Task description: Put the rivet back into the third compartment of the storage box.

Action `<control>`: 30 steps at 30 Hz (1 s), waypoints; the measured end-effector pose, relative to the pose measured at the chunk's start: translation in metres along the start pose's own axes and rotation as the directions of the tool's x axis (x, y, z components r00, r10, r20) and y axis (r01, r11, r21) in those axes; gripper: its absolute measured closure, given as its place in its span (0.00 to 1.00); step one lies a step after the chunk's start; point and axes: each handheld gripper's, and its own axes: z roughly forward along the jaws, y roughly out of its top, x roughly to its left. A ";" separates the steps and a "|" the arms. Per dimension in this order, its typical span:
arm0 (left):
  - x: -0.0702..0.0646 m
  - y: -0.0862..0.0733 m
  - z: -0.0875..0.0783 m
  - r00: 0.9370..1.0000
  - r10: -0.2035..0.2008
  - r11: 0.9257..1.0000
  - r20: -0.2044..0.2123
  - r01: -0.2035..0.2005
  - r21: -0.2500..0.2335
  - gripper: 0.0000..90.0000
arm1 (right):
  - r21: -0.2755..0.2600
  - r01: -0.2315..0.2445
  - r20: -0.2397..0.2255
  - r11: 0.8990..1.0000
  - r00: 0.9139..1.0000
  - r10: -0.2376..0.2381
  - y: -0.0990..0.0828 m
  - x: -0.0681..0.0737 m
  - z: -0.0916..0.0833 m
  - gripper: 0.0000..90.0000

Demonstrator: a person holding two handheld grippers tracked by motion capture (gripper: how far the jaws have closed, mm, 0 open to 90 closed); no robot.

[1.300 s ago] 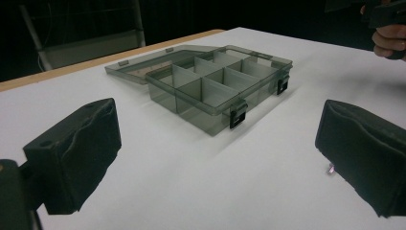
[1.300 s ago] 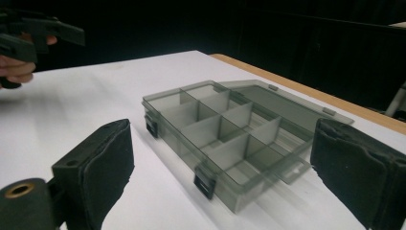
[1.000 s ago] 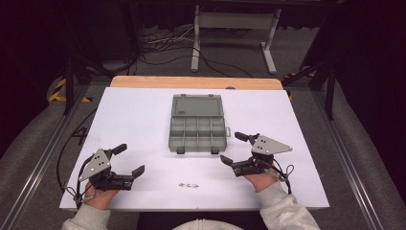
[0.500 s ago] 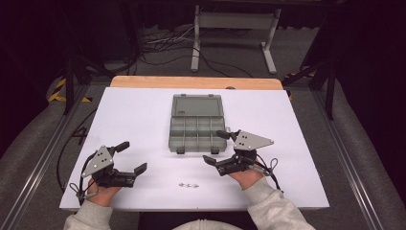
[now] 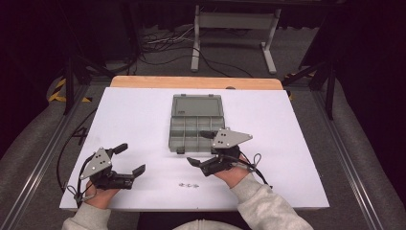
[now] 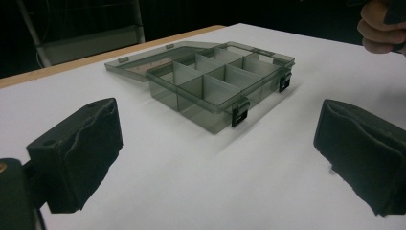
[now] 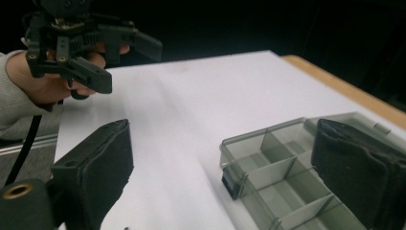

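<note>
Smoky plastic organizer box (image 5: pixel 195 123) lies open before us.
Our right gripper (image 5: pixel 206 149), fingers spread and empty, sits nearest; left gripper (image 5: pixel 128 159) likewise released.

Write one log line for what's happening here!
left gripper: open, empty | right gripper: open, empty, at box's front | organizer box: lid open | small parts: on table
</note>
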 end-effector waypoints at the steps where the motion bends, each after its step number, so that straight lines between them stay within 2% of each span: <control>1: 0.000 0.000 -0.001 1.000 -0.001 1.000 0.000 0.001 0.005 0.04 | 0.016 -0.008 -0.007 1.000 1.000 0.008 0.002 0.000 0.002 0.07; 3: 0.000 -0.001 -0.002 1.000 -0.001 1.000 -0.004 0.001 0.001 0.04 | 0.047 -0.005 -0.017 0.999 1.000 0.005 0.007 0.000 0.005 0.07; 7: 0.000 -0.001 -0.003 1.000 0.000 1.000 -0.008 0.000 0.007 0.04 | 0.118 0.042 -0.047 0.992 0.998 -0.036 0.017 0.003 0.012 0.09; 11: 0.000 -0.002 -0.004 1.000 -0.003 1.000 -0.008 0.003 0.011 0.04 | 0.214 0.107 -0.082 0.971 0.992 -0.091 0.027 0.009 0.023 0.11; 12: 0.000 -0.002 -0.004 1.000 -0.006 1.000 -0.008 0.007 0.014 0.04 | 0.236 0.125 -0.090 0.964 0.990 -0.106 0.029 0.011 0.026 0.12; 14: 0.000 -0.002 -0.003 1.000 -0.003 1.000 -0.009 0.003 0.017 0.04 | 0.290 0.166 -0.107 0.942 0.984 -0.140 0.033 0.014 0.033 0.15; 18: -0.001 -0.002 -0.002 1.000 0.002 1.000 -0.005 -0.002 0.021 0.04 | 0.371 0.203 -0.144 0.906 0.977 -0.160 0.037 0.017 0.044 0.17; 19: -0.001 -0.002 -0.002 1.000 0.002 1.000 -0.005 -0.002 0.021 0.04 | 0.400 0.209 -0.153 0.892 0.975 -0.160 0.038 0.018 0.047 0.17; 20: -0.001 -0.002 -0.002 1.000 0.002 1.000 -0.005 -0.002 0.021 0.04 | 0.400 0.209 -0.153 0.892 0.975 -0.160 0.038 0.018 0.047 0.17; 22: -0.001 -0.002 -0.002 1.000 0.002 1.000 -0.006 -0.001 0.021 0.04 | 0.443 0.220 -0.169 0.869 0.972 -0.161 0.038 0.020 0.052 0.19; 24: -0.001 -0.002 -0.002 1.000 0.001 1.000 -0.008 -0.001 0.021 0.04 | 0.471 0.223 -0.175 0.854 0.972 -0.157 0.038 0.021 0.055 0.19; 27: 0.000 -0.002 -0.001 1.000 0.002 1.000 -0.004 -0.002 0.026 0.04 | 0.526 0.227 -0.180 0.820 0.972 -0.153 0.039 0.021 0.060 0.19; 29: -0.001 -0.002 -0.001 1.000 -0.001 1.000 -0.004 0.001 0.024 0.04 | 0.546 0.220 -0.181 0.808 0.973 -0.143 0.039 0.021 0.062 0.19; 30: -0.001 -0.002 -0.001 1.000 -0.001 1.000 -0.003 0.001 0.024 0.04 | 0.559 0.228 -0.193 0.797 0.971 -0.142 0.040 0.020 0.063 0.19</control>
